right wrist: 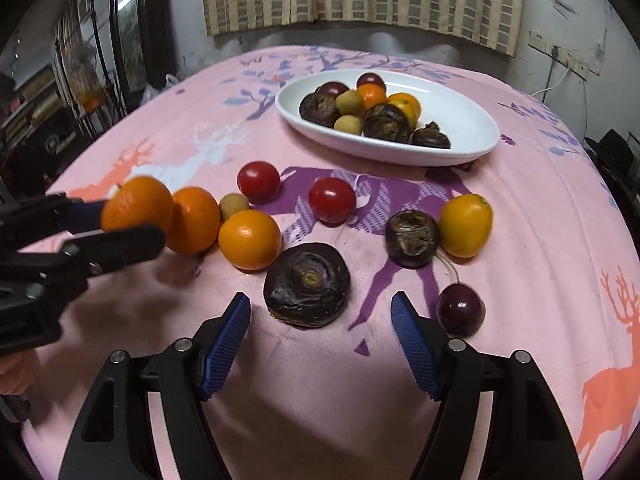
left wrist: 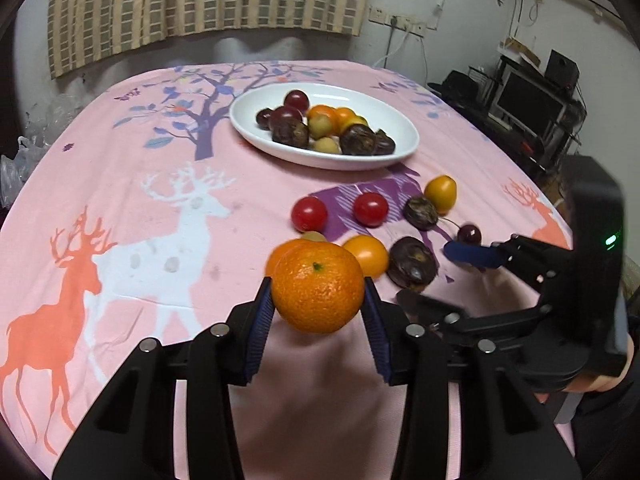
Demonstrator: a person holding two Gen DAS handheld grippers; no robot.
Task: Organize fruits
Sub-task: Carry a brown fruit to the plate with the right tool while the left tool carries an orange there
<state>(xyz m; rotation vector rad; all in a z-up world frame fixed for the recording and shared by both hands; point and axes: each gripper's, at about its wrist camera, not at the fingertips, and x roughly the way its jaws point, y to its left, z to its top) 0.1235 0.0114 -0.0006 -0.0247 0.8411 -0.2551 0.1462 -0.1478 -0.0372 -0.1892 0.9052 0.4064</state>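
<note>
My left gripper (left wrist: 318,292) is shut on a small orange mandarin (left wrist: 318,288) and holds it above the pink cloth; it also shows in the right wrist view (right wrist: 136,204). A second mandarin (right wrist: 194,220) lies just behind it. My right gripper (right wrist: 320,312) is open and empty, its jaws either side of a dark water chestnut (right wrist: 307,284) on the cloth. A white oval plate (left wrist: 384,104) at the far side holds several mixed fruits. Loose on the cloth are two red tomatoes (right wrist: 258,181), a yellow tomato (right wrist: 250,239), a cherry (right wrist: 460,309) and another chestnut (right wrist: 412,238).
A pink tablecloth (left wrist: 120,152) with deer and tree prints covers the round table. A yellow oblong fruit (right wrist: 466,226) and a small longan (right wrist: 234,206) also lie loose. A curtain hangs behind. A desk with a monitor (left wrist: 528,104) stands at the right.
</note>
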